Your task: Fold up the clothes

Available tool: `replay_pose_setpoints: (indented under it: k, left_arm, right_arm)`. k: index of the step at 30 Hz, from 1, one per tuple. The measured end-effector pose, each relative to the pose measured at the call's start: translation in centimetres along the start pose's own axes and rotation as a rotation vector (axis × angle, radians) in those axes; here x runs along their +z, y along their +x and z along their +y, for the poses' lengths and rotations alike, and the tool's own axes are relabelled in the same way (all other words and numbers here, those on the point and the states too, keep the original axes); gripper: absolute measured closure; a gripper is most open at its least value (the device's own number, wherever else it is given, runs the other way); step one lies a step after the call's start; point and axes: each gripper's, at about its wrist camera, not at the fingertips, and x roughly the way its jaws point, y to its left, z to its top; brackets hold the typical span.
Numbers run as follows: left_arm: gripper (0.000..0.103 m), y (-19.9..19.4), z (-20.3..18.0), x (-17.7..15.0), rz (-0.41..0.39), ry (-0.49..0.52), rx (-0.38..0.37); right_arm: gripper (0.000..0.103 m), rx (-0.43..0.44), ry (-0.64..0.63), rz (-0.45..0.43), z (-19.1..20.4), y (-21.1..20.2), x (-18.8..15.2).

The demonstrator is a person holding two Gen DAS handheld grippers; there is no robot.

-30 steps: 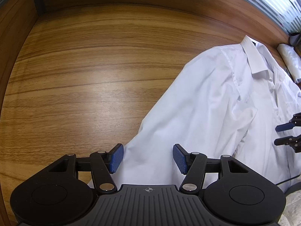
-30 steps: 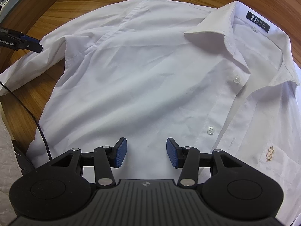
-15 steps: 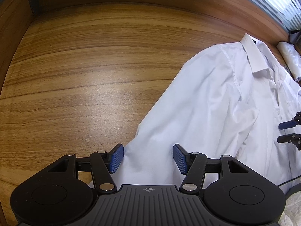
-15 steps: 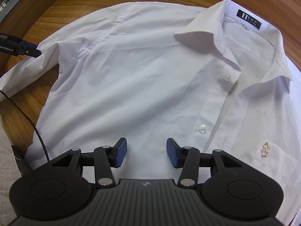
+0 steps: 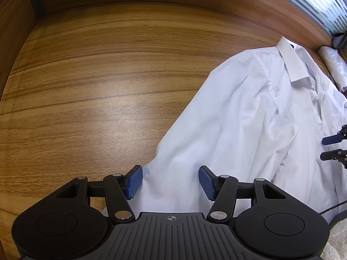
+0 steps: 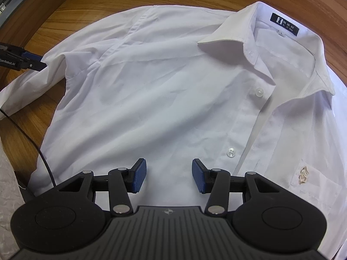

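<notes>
**White shirt spread on the wooden table, both grippers released**

We see the white shirt (image 6: pixel 164 91) lying front-up and flat on the wooden table (image 5: pixel 104 91), collar (image 6: pixel 236 36) at the far end, buttons done up; its sleeve (image 5: pixel 195 151) runs out toward our left gripper (image 5: pixel 171 181), whose jaws stand apart above the cloth, grasping nothing; our right gripper (image 6: pixel 166 176) hangs over the shirt's front, jaws likewise apart and empty; a black cable (image 6: pixel 36 145) trails beside the hem.

White shirt (image 6: pixel 173 99); wood-grain brown table (image 5: pixel 97 86)
</notes>
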Motion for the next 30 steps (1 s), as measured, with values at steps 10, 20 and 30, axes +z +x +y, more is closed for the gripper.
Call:
replay_pose_setpoints:
  k: [10,20,30]
  left_arm:
    - [0.043,0.15,-0.04,0.10,-0.001,0.004,0.001]
    - [0.043,0.27,-0.20,0.12,-0.007,0.005,0.008]
    - [0.043,0.42,-0.04,0.29,-0.018,-0.009,0.016]
  right_arm:
    - [0.050,0.000,0.000,0.001,0.00,0.12,-0.01]
    - [0.050,-0.007,0.008,-0.008,0.04,0.03,-0.02]
    - [0.050,-0.011,0.008,-0.018,0.09,-0.20,0.12]
